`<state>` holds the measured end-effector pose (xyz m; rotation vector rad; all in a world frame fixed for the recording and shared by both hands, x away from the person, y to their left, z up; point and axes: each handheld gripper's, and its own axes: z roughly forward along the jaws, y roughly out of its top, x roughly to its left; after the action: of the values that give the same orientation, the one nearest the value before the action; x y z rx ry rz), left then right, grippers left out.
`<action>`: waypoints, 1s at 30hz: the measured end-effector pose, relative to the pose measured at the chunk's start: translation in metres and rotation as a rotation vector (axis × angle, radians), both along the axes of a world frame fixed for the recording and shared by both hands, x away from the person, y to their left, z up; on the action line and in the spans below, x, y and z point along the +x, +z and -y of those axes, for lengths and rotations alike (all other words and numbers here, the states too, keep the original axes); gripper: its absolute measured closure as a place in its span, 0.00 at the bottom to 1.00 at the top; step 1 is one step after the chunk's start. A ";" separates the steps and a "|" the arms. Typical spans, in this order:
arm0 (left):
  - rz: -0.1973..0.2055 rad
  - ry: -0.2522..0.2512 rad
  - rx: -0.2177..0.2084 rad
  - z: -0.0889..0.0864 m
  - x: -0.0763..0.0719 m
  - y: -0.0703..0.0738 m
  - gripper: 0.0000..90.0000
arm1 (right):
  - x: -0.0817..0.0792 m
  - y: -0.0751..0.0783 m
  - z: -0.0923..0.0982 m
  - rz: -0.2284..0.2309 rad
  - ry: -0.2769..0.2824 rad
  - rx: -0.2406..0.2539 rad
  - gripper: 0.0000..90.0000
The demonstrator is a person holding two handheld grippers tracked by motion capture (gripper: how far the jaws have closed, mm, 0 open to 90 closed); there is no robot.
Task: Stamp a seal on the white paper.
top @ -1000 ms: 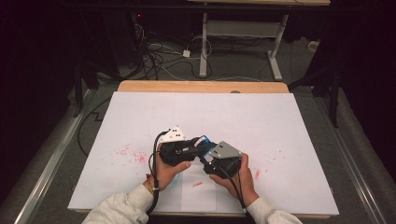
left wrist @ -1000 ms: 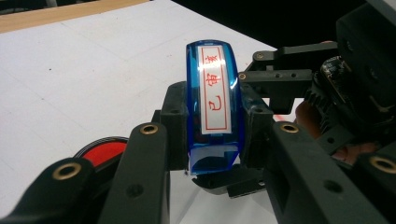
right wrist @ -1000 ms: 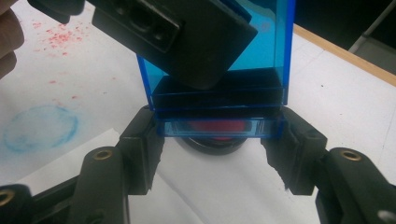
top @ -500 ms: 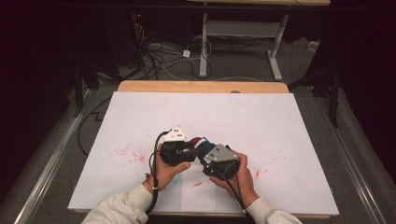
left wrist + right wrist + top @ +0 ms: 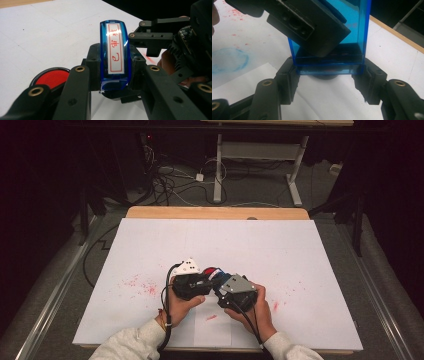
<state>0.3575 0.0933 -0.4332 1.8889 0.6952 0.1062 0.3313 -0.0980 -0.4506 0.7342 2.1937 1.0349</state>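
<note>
A clear blue stamp [image 5: 115, 50] with a white label of red characters stands upright between my two grippers. My left gripper [image 5: 115, 66] is shut on its narrow sides. My right gripper [image 5: 328, 77] is shut on the lower end of the blue stamp [image 5: 353, 32], with a pad against each bottom corner. In the high view the left gripper [image 5: 200, 282] and right gripper [image 5: 225, 287] meet at the blue stamp [image 5: 220, 277] over the front middle of the table. A round red ink pad [image 5: 51, 77] lies on the paper just beside the left jaws.
A large white paper sheet [image 5: 280, 250] covers the table, whose wooden far edge [image 5: 215, 212] shows. Red ink specks [image 5: 140, 285] lie left of the hands. A blue smudge [image 5: 228, 60] marks the paper. A smaller sheet [image 5: 212, 330] lies below the grippers.
</note>
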 end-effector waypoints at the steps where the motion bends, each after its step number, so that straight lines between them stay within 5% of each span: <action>1: 0.000 0.000 0.001 0.000 0.000 0.000 0.75 | 0.000 0.000 0.000 -0.001 0.001 0.002 0.45; 17: -0.037 -0.024 -0.051 -0.004 0.004 -0.003 0.75 | -0.001 0.000 0.002 0.015 0.010 0.008 0.45; 30: -0.015 -0.010 -0.009 -0.002 0.001 -0.002 0.75 | 0.001 -0.003 0.003 -0.002 0.021 0.020 0.44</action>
<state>0.3589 0.0948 -0.4351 1.8864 0.6954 0.0821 0.3318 -0.1007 -0.4533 0.7234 2.2003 1.0688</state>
